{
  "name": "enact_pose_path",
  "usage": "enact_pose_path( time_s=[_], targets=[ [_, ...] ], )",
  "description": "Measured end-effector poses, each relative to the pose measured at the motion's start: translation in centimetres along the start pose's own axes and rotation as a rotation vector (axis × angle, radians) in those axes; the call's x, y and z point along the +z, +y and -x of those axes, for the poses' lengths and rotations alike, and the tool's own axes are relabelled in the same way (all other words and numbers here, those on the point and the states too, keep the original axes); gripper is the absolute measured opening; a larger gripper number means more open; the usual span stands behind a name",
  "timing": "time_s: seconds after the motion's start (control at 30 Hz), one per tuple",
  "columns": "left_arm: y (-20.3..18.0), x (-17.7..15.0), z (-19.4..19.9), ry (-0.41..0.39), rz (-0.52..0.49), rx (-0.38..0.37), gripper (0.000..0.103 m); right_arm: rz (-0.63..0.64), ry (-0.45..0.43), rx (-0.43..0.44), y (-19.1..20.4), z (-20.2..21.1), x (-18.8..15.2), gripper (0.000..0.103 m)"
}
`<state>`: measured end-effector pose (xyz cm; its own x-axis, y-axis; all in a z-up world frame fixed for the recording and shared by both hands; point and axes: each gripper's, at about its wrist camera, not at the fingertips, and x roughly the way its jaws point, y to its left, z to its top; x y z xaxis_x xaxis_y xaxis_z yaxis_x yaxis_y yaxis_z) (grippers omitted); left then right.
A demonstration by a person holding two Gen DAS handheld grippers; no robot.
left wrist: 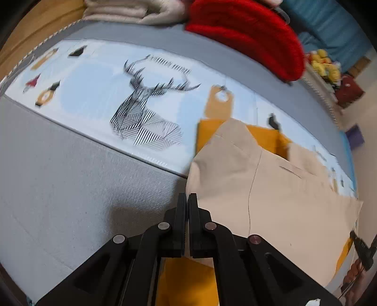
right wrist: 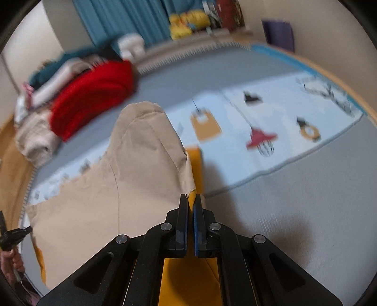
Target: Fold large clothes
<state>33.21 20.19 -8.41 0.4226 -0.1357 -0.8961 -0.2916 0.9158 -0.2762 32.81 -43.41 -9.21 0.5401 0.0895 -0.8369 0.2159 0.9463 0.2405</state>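
1. Beige cloth with a mustard-yellow lining, the large garment (left wrist: 271, 188) lay spread on the mat ahead of both grippers; the left gripper (left wrist: 187, 197) had its jaws pressed together on the garment's near left edge, and the right gripper (right wrist: 190, 200) was clamped on the near right edge, where the yellow lining showed between the pads.
2. Both grips looked thin, only an edge of fabric in each. A pull that was too quick or uneven could have slipped one corner free, so that the fold collapsed or went crooked.
3. The fabric bulged upward just ahead of the right gripper; carried over like that, it could have trapped creases.
4. The printed play mat (left wrist: 94, 94) with its deer drawing stretched beyond the garment and left of the left gripper, bare enough for folding.
5. A red knit (left wrist: 247, 35) and a pale folded cloth (left wrist: 132, 11) sat well beyond the garment at the mat's far edge, near enough to crowd a long forward fold.
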Motion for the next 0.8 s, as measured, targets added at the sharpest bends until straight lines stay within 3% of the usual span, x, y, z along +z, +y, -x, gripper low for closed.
enact_pose_path(
  time_s=[0.1, 0.17, 0.33, 0.47, 0.6, 0.67, 0.8],
  targets=[
    [-0.9, 0.9, 1.2, -0.088, -0.002, -0.013, 0.000, 0.000, -0.017, -0.020, 0.4, -0.7, 0.6, 0.003],
    [-2.0, 1.8, 2.4, -0.184, -0.017, -0.023, 0.000, -0.006, -0.092, -0.011, 0.8, 0.1, 1.7, 0.003],
    [-3.7, 3.6, 2.5, -0.306, -0.035, 0.011, 0.000, 0.002, -0.242, -0.050, 2.6, 0.7, 4.2, 0.003],
    [-3.7, 4.6, -0.4, -0.274, -0.026, 0.065, 0.000, 0.033, -0.203, -0.100, 3.8, -2.6, 5.6, 0.003],
    [-3.5, 4.3, -5.5, -0.120, -0.091, 0.153, 0.001, 0.052, -0.041, -0.185, 3.3, -8.2, 4.9, 0.003],
    [-3.5, 4.2, -6.2, -0.121, -0.102, 0.163, 0.001, 0.046, 0.005, -0.210, 3.0, -9.9, 4.4, 0.003],
    [-4.0, 4.8, -5.7, -0.178, -0.091, 0.144, 0.001, 0.048, -0.044, -0.260, 3.5, -9.3, 4.9, 0.003]
  ],
)
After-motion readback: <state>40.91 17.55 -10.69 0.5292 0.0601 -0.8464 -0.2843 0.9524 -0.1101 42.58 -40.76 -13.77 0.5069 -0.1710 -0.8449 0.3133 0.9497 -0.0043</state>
